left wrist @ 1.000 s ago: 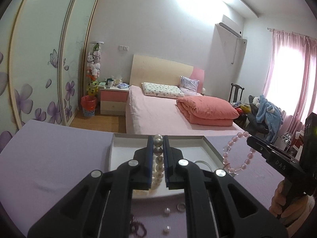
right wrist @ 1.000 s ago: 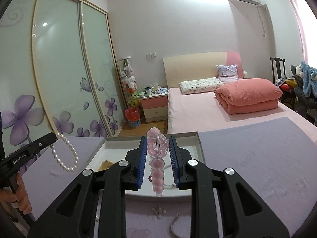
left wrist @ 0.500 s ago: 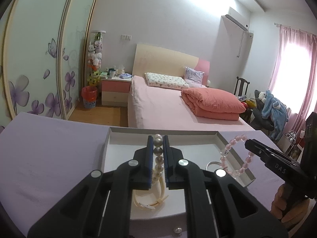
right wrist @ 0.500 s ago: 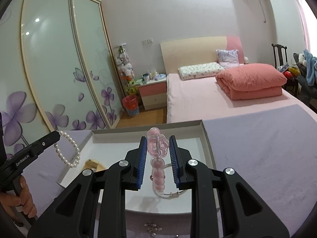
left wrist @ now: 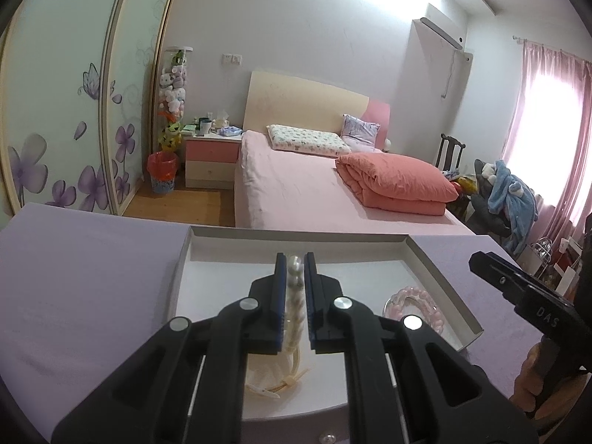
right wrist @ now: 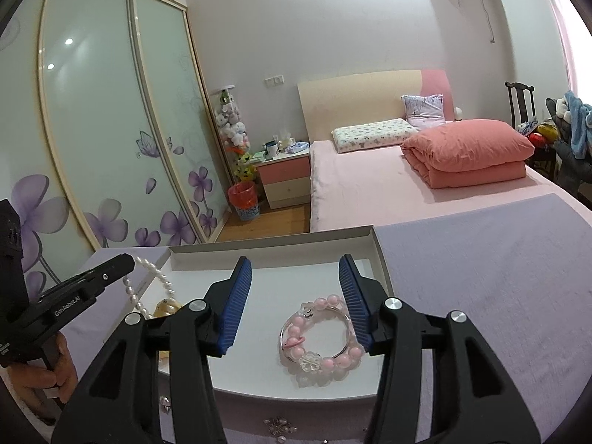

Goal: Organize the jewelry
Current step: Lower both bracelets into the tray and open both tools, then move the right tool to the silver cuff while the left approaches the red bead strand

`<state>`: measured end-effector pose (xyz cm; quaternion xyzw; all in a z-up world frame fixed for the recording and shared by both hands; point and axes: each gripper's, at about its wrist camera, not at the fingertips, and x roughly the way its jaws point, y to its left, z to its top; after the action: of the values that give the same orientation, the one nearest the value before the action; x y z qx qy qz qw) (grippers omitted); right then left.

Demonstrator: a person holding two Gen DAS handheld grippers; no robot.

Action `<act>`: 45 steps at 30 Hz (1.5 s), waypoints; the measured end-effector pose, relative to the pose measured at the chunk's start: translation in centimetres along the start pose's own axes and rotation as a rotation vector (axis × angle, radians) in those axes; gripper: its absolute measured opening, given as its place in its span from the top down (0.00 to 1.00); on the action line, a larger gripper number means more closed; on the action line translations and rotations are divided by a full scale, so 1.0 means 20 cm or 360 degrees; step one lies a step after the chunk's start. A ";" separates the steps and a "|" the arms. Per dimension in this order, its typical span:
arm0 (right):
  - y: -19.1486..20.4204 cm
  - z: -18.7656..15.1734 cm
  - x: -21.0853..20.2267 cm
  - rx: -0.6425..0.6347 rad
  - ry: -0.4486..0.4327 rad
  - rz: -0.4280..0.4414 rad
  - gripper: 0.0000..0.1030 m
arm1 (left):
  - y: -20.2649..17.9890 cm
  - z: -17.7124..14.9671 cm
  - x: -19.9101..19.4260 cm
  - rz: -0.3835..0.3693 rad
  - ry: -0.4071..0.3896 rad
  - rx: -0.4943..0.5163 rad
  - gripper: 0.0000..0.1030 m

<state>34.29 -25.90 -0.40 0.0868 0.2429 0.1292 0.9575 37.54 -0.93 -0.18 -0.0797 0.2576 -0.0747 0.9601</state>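
A shallow white box [left wrist: 222,235] [right wrist: 381,255] lies on the lilac table. My left gripper [left wrist: 295,270] is shut on a white pearl bracelet [left wrist: 294,298], held over the box; the bracelet also hangs in the right wrist view [right wrist: 155,277] from that gripper. A cream hair clip [left wrist: 277,384] lies on the box floor under it. My right gripper [right wrist: 296,272] is open above the box. A pink bead bracelet [right wrist: 318,336] lies loose on the box floor between its fingers, and shows in the left wrist view [left wrist: 414,301].
Small loose pieces lie on the lilac cloth in front of the box: a crystal brooch [right wrist: 279,425] and pearl studs [right wrist: 164,403]. A pink bed [left wrist: 314,192] stands beyond the table. The right gripper's body [left wrist: 525,301] is to the box's right.
My right gripper has opened and let the pink bead bracelet drop into the box. My left gripper has moved forward over the box, the pearl bracelet held in it.
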 end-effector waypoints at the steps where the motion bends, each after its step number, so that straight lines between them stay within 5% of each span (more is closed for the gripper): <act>1: 0.00 0.00 0.00 0.0000 -0.0001 0.0001 0.51 | 0.00 0.00 0.00 0.0004 0.0001 -0.0006 0.88; 19: -0.02 -0.02 -0.05 -0.0020 -0.0013 -0.0014 0.51 | 0.07 -0.02 -0.11 0.0073 -0.0029 -0.0025 0.88; 36: -0.08 -0.37 -0.35 -0.0117 0.0375 -0.0194 0.51 | 0.23 -0.41 -0.63 0.0142 0.0052 -0.0102 0.69; 45: -0.15 -0.52 -0.39 -0.0030 0.0503 -0.0246 0.48 | 0.32 -0.52 -0.69 0.0183 0.0096 -0.0183 0.63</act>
<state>23.24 -29.93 -6.60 0.0376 0.3950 0.0696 0.9153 21.09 6.61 -3.64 -0.1174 0.2945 -0.0069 0.9484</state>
